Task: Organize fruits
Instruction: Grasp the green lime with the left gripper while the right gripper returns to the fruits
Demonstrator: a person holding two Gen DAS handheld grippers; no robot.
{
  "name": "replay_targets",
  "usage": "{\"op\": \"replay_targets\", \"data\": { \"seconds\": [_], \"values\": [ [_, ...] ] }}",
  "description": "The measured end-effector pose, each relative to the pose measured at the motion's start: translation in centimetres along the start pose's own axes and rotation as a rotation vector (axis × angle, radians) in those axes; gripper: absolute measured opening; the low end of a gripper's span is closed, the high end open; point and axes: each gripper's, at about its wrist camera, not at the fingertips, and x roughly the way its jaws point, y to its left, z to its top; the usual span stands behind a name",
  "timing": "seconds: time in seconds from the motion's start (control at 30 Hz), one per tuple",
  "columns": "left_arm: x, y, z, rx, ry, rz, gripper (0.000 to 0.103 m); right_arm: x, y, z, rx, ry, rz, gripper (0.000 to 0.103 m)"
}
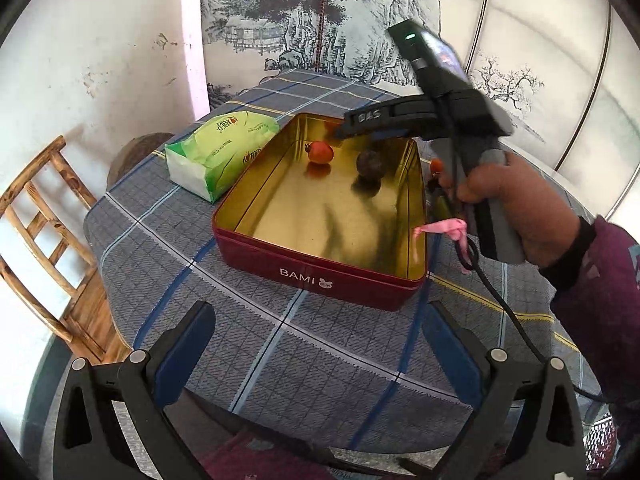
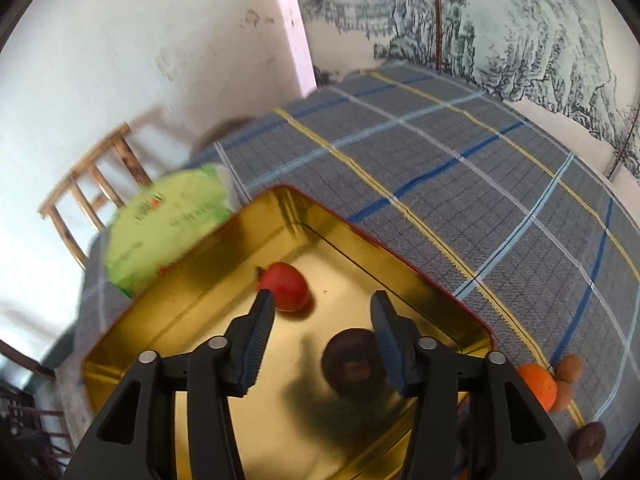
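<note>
Step in hand, as judged: release of a fruit into the tin [image 1: 312,276]. The right gripper [image 2: 322,316] hangs over the gold interior; its jaws stand partly apart with nothing pressed between them, and the dark round fruit [image 2: 352,364] rests on the tin floor just below, next to the right finger, apparently let go. 1 red fruit [image 2: 286,286] also lies in the tin, near the far wall. More fruit waits on the counter [image 2: 460,168] beside the tin: an orange fruit [image 2: 536,384], 2 small tan fruits [image 2: 570,368] and 1 dark brown fruit [image 2: 588,440]. Next move likely calls for lifting clear of the tin wall and swinging right to the orange fruit. Left gripper [image 1: 320,340] hovers over the counter before the tin, jaws wide, empty.
</note>
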Motion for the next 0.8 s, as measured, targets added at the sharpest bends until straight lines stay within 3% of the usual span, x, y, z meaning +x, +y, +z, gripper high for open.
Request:
{"op": "replay_targets", "data": {
  "seconds": [0.3,0.47,0.6,0.73,0.8],
  "values": [
    [-0.5,-1.4,0.0,0.046,-0.014,0.021,0.102,-7.2,-0.3,-4.6,0.008,-0.164,0.033,0.061],
    [-0.7,-2.6,0.0,0.103,-0.024,0.009,0.102,-11.3,-2.1,-9.6,-0.005,-0.217,-0.042,0.066],
    [-1.1,-5.1,0.4,0.239,-0.07,-0.048,0.102,-14.1,-5.8,-14.7,0.034,-0.212,-0.175,0.067],
    [-1.0,-8.0,1.5,0.363,-0.085,-0.243,0.102,-16.2,-10.5,-19.2,0.12,-0.179,-0.316,0.067],
    [-0.2,-9.6,2.3,0.427,-0.076,-0.278,0.102,-17.2,-13.4,-21.8,0.184,-0.156,-0.383,0.067]
  ]
}}
